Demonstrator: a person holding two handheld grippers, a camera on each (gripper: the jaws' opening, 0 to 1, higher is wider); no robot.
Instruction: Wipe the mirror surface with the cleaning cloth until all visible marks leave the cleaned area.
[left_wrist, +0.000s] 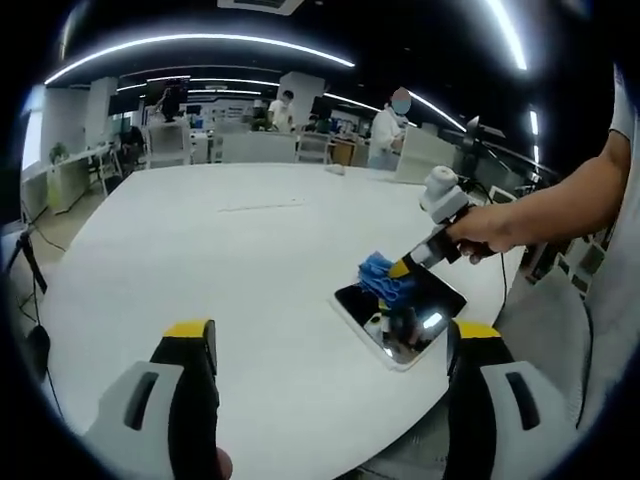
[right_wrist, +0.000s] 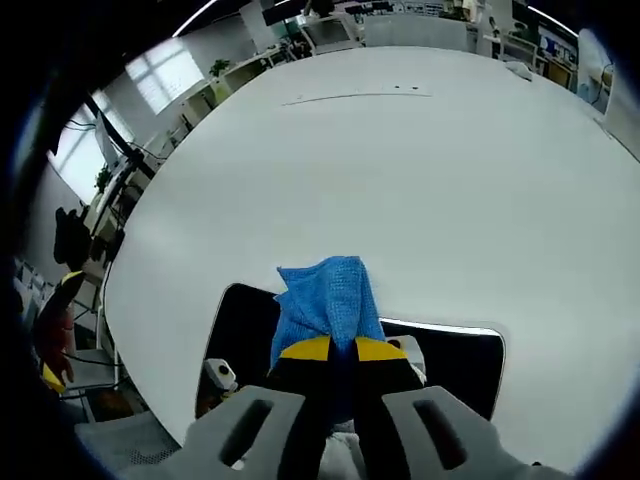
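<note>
Left gripper view. The left gripper (left_wrist: 335, 345) rises from the bottom edge with its two yellow-tipped jaws standing wide apart and nothing between them (released). Beyond them lies a large white table (left_wrist: 200, 250). Near the table's right-hand edge rests the mirror (left_wrist: 400, 312), a dark rectangular pane with a pale border, lying flat and reflecting bright spots of ceiling light. The right gripper (left_wrist: 402, 268) enters from the right, held in a person's hand (left_wrist: 480, 232), and presses a blue cleaning cloth (left_wrist: 380, 275) onto the mirror's far corner. Behind the table stand office desks, chairs (left_wrist: 168, 140) and several people (too small to detail), under long curved ceiling lights (left_wrist: 200, 45).

Right gripper view. The right gripper (right_wrist: 334, 348) points down at the mirror (right_wrist: 245, 330), its yellow-tipped jaws drawn close together and clenched on the cleaning cloth (right_wrist: 325, 300). The cloth fans out ahead of the jaw tips, lying partly on the dark glass and partly over the mirror's far edge onto the table (right_wrist: 400, 180). The mirror's surface extends to both sides of the jaws; whether marks lie on it cannot be told (the glass reads almost uniformly dark). The left gripper (right_wrist: 60, 300) shows at the left margin, off the table's edge.
</note>
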